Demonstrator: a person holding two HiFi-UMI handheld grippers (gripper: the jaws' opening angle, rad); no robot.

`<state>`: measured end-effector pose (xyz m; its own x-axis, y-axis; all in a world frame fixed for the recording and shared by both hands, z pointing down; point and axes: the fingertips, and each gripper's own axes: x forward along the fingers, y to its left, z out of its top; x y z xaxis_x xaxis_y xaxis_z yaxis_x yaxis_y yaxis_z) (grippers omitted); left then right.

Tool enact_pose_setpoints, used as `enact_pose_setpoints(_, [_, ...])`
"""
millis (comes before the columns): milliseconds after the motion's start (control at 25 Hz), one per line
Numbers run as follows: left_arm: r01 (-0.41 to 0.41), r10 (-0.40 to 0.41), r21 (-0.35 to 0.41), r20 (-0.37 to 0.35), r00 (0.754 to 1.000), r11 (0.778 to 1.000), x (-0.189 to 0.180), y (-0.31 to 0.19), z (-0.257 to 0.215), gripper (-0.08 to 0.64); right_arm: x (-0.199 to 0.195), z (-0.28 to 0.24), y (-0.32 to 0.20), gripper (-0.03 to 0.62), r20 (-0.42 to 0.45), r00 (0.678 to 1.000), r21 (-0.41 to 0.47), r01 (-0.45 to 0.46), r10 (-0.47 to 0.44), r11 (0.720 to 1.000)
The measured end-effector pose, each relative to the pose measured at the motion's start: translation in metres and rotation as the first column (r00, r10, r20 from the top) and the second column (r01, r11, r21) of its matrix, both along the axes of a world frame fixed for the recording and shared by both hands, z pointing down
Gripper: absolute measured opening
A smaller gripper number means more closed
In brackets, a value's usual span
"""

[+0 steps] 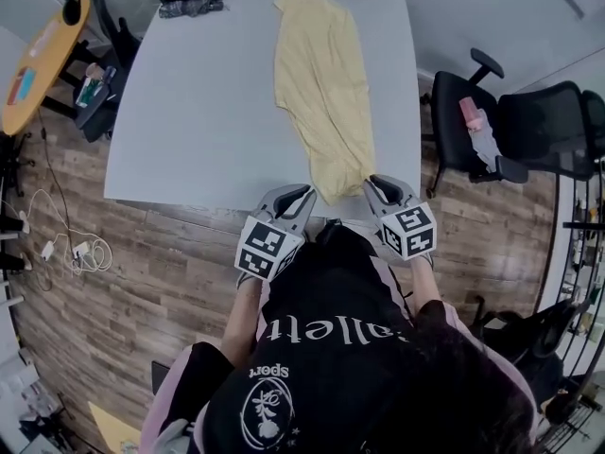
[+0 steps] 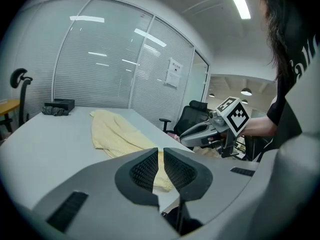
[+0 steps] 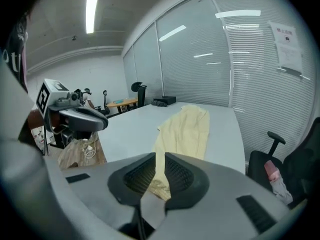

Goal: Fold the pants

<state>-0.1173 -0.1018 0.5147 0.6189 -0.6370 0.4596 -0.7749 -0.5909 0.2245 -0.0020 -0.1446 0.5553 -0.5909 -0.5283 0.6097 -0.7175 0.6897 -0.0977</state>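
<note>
Pale yellow pants (image 1: 321, 74) lie lengthwise on the grey table (image 1: 189, 112), folded narrow, with the near end hanging at the table's front edge. My left gripper (image 1: 307, 192) sits at that end's left corner and my right gripper (image 1: 371, 183) at its right corner. In the left gripper view the jaws (image 2: 160, 151) stand together with yellow cloth (image 2: 115, 134) showing in the slit, and the right gripper (image 2: 185, 139) is beside them. In the right gripper view the jaws (image 3: 159, 156) pinch a strip of the pants (image 3: 185, 129) running out over the table; the left gripper (image 3: 102, 124) is at the left.
Black items (image 1: 194, 3) lie at the table's far left end. Office chairs (image 1: 473, 121) stand to the right, one holding pink and white things. A round orange table (image 1: 38, 60) and cables (image 1: 76, 249) on the wood floor are to the left.
</note>
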Motion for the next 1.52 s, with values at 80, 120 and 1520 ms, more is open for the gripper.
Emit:
enact_pose_setpoints(80, [0.015,-0.014,-0.020,0.016,1.000,1.000,-0.002,-0.002,0.009,0.035,0.003,0.015,0.000,0.121,-0.029,0.999,-0.032,0.039,-0.040,0.999])
enact_pose_setpoints(120, [0.021,-0.020,-0.031,0.029,0.999,0.999,-0.002,-0.003,0.014,0.035,0.005,0.022,0.001,0.176,-0.038,0.998,-0.052,0.055,-0.057,0.997])
enact_pose_setpoints(1520, [-0.014,0.103,-0.355,0.232,0.967,0.935,0.044,-0.016,0.170,0.080,0.020,0.131,-0.002,0.120,0.001,0.985,-0.305,0.167,-0.175,0.938])
